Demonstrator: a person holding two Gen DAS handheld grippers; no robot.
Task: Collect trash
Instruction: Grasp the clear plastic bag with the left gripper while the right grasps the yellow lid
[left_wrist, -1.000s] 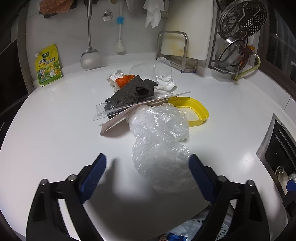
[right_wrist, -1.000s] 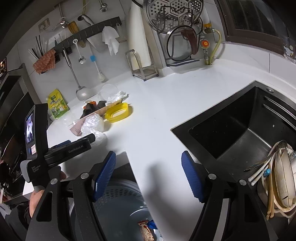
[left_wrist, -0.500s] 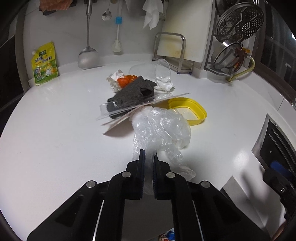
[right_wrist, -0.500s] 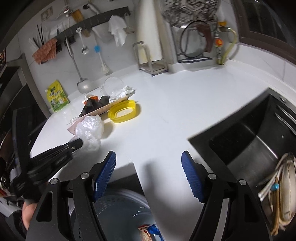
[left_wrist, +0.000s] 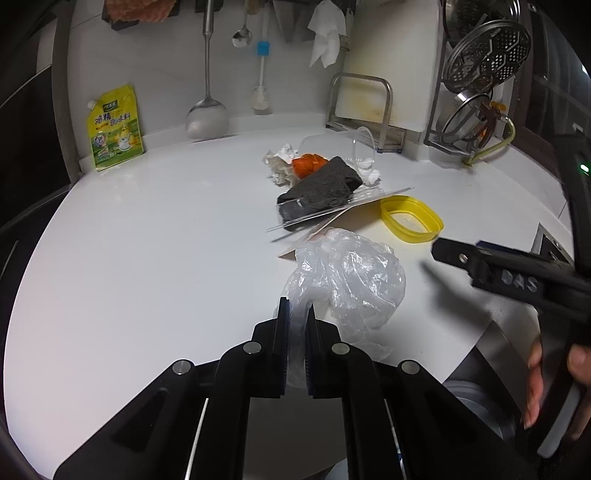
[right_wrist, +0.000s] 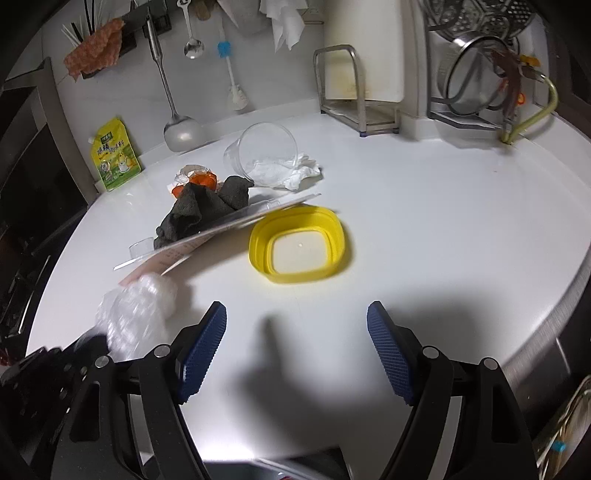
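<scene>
1. The crumpled clear plastic bag (left_wrist: 347, 277) is lying on the white counter (left_wrist: 147, 258), just in front of the trash pile; a second ago it was sitting loose between spread jaws, and now the left gripper (left_wrist: 296, 314) is clamping its near tail, jaws pressed together on the film.
2. That is putting the first piece of trash in hand; in my judgement, lifting it clear toward the bin is the step now in progress.
3. At about 12 o'clock from the bag, the grey cloth (left_wrist: 321, 188), a clear plastic tray (left_wrist: 340, 208) and a paper sheet are piling together, with orange scraps (left_wrist: 308, 164) and a tipped clear cup (right_wrist: 264, 151) behind.
4. At 1 o'clock the yellow container (right_wrist: 299, 243) is sitting apart, upright.
5. The right gripper (right_wrist: 295, 345) has been swinging in from the sink side and is now facing that yellow container, its jaws opening wider with nothing between them.
6. Risk: thin film may be slipping from the pads.
</scene>
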